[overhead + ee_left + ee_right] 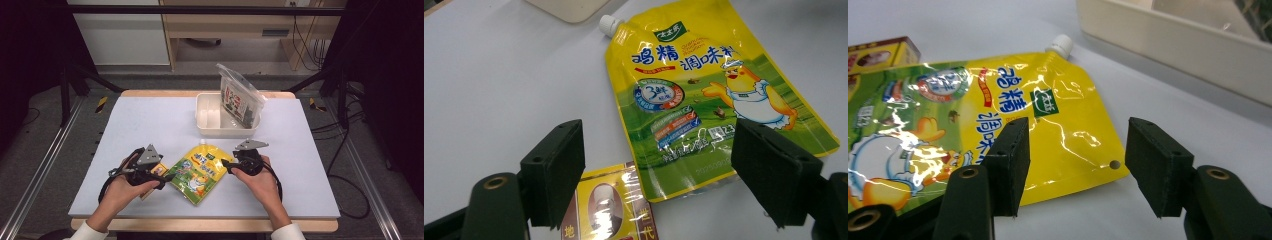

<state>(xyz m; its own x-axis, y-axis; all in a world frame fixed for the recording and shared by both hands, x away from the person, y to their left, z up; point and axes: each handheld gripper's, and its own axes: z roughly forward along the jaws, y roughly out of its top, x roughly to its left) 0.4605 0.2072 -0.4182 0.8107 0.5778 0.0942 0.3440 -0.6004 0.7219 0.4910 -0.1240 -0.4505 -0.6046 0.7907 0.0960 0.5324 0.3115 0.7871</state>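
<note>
Pouch (201, 172): yellow, spouted, flat on table (150, 125).
Left gripper (659, 165): jaws wide, straddling pouch's bottom edge.
Right gripper (1075, 160): jaws wide over pouch's corner.
Box (611, 205): just beside pouch.

Pale lavender table top (145, 120): left half and far-left corner lay bare, open to passage. Cream rectangular plastic tub (210, 119) stood at the far centre edge, a clear printed snack bag (240, 97) leaning upright from its right end, blocking that stretch. Flat yellow spouted seasoning pouch (200, 172) occupied the near centre, lying low. Small yellow-and-red carton (609, 207) lay just beside the pouch's bottom corner. Bare strip ran between pouch spout and tub. Right margin of the table beyond the tub was free.
</note>
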